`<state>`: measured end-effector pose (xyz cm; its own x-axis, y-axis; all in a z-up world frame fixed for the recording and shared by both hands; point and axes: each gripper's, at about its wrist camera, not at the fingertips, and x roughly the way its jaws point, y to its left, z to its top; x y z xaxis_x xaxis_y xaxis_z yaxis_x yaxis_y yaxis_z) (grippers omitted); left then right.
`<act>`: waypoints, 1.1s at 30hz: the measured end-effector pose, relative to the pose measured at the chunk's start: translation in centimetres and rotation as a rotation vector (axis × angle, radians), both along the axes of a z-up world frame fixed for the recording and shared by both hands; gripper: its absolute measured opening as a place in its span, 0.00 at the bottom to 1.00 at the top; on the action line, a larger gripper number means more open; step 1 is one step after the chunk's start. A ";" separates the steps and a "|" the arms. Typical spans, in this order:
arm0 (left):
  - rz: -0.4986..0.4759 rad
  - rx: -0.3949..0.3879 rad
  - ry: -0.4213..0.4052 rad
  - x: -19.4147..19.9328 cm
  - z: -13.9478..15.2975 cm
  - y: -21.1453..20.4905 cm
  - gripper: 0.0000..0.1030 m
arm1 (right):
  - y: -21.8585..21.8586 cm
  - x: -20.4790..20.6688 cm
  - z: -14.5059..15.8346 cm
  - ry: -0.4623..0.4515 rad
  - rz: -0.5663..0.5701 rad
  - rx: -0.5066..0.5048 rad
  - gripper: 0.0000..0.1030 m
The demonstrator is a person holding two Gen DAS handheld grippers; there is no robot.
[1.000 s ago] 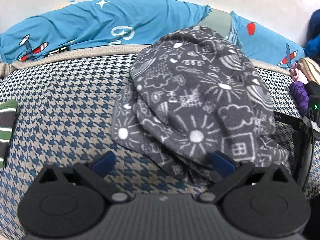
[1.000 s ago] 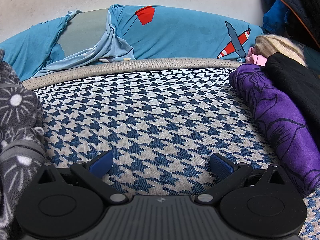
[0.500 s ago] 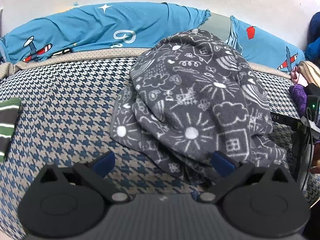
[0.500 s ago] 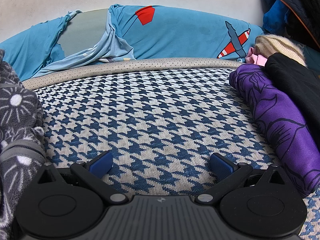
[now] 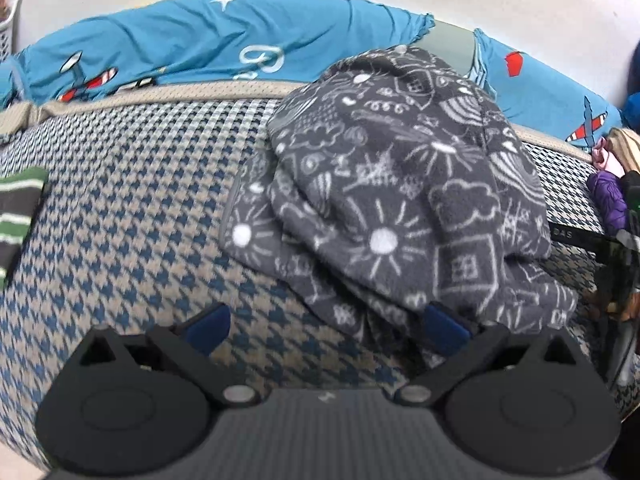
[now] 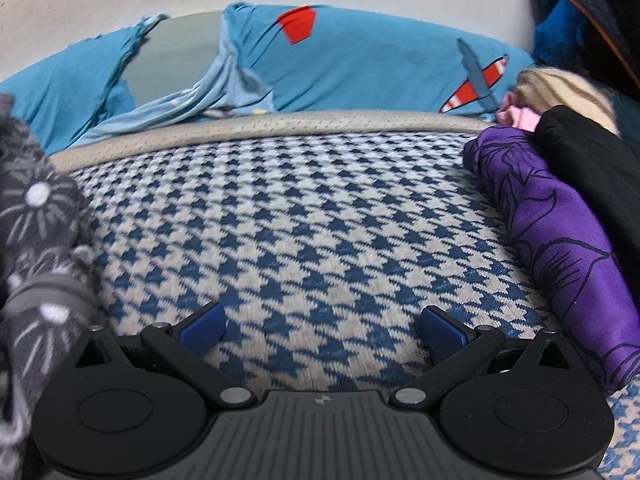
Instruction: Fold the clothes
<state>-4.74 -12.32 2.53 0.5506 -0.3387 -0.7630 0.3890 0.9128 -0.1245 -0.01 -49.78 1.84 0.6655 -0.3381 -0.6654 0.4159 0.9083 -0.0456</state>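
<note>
Striped green garment [image 5: 16,208] at far left edge, out of play. Left gripper [image 5: 326,326] wide, empty, low over houndstooth cover [image 5: 132,216]; right pad at near hem of grey doodle-print fleece [image 5: 384,208], heaped mid-bed. Advice: take single bottom edge only, pull flat before folding. Right gripper [image 6: 322,330] wide, empty, over bare cover. Purple garment [image 6: 560,248] piled at right.

Both wrist views look low across the houndstooth cover [image 5: 132,216], sharing the grey fleece [image 5: 392,200].
</note>
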 end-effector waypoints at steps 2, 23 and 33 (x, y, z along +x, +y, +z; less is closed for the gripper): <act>0.006 -0.005 0.005 -0.5 -0.2 0.1 1.00 | -0.2 -0.4 0.4 0.034 0.053 0.016 1.00; 0.005 0.066 0.073 -5.4 -2.5 -1.6 1.00 | 2.9 -4.3 1.9 0.260 0.367 -0.089 1.00; 0.009 0.100 0.084 -6.9 -2.7 -2.0 1.00 | 4.4 -6.3 2.2 0.291 0.418 -0.046 1.00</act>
